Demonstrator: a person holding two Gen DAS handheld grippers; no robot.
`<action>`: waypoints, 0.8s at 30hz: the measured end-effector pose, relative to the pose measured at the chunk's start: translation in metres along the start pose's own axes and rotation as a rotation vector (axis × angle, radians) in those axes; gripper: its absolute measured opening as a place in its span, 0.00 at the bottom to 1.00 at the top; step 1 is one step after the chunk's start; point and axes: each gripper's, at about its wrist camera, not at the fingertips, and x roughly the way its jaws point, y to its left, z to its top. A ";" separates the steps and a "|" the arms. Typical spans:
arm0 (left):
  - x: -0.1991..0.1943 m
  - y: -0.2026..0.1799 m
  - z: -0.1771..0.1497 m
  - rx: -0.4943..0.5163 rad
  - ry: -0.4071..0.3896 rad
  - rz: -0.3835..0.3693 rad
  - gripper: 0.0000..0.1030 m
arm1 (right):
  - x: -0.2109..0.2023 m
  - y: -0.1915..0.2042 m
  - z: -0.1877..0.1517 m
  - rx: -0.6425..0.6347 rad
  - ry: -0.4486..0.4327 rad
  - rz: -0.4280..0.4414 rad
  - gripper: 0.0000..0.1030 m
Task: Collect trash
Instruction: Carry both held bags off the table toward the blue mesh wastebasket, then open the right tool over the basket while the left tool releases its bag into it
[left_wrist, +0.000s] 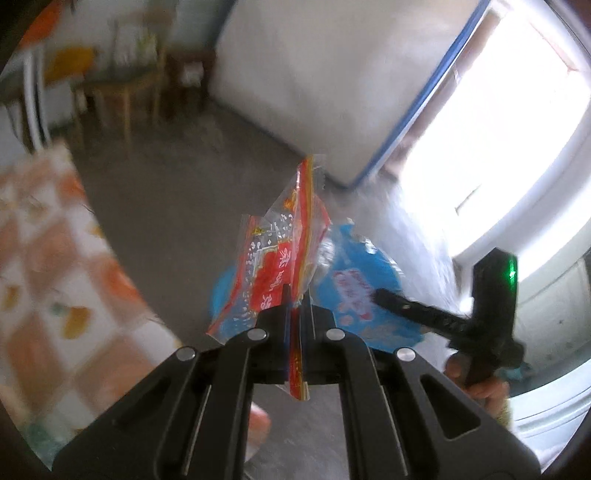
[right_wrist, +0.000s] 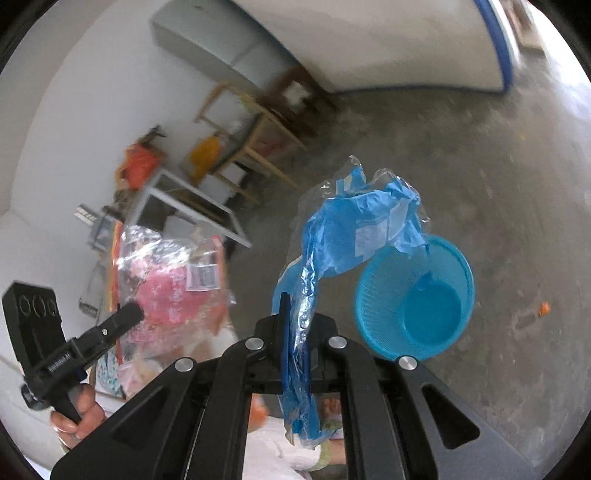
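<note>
1. The left gripper (left_wrist: 295, 295) is clamping its jaws tight on a red and clear plastic wrapper (left_wrist: 280, 254), which is sticking up past the fingertips and hanging down behind them.
2. The right gripper (right_wrist: 295, 306) is likewise pinching a crumpled blue and clear wrapper (right_wrist: 354, 229), its jaws closed on the thin film; the loose upper part is flopping toward the blue basket (right_wrist: 417, 299).
3. The blue basket, a round mesh-walled bin, is sitting on the grey concrete floor (right_wrist: 480, 155). In the right wrist view it is lying just right of the gripper, with the blue wrapper's top edge overlapping its rim; whether they are touching is unclear.
4. In the left wrist view the basket (left_wrist: 369, 266) is mostly hiding behind the red wrapper and is blurring with motion, so its rim is hard to trace.
5. Each camera is catching the other tool: the right gripper (left_wrist: 384, 297) is reaching in over the basket, held by a hand (left_wrist: 476, 384) at the frame's right; the left gripper (right_wrist: 135, 314) is appearing left of the basket, gripped by a hand (right_wrist: 74, 413), with the red wrapper (right_wrist: 166, 284) beyond it.
6. Both tools are angling downward toward the floor.
7. Farther from the basket, wooden stools (right_wrist: 251, 147) and a white mattress with blue piping (right_wrist: 388, 44) are leaning against the wall, all blurred.
</note>
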 end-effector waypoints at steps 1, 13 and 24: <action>0.015 0.002 0.002 -0.015 0.037 -0.014 0.03 | 0.014 -0.011 -0.001 0.024 0.020 -0.016 0.06; 0.226 0.044 0.005 -0.239 0.453 0.048 0.03 | 0.143 -0.113 0.005 0.161 0.166 -0.164 0.06; 0.258 0.067 0.005 -0.317 0.453 0.123 0.42 | 0.235 -0.149 0.019 0.097 0.287 -0.257 0.24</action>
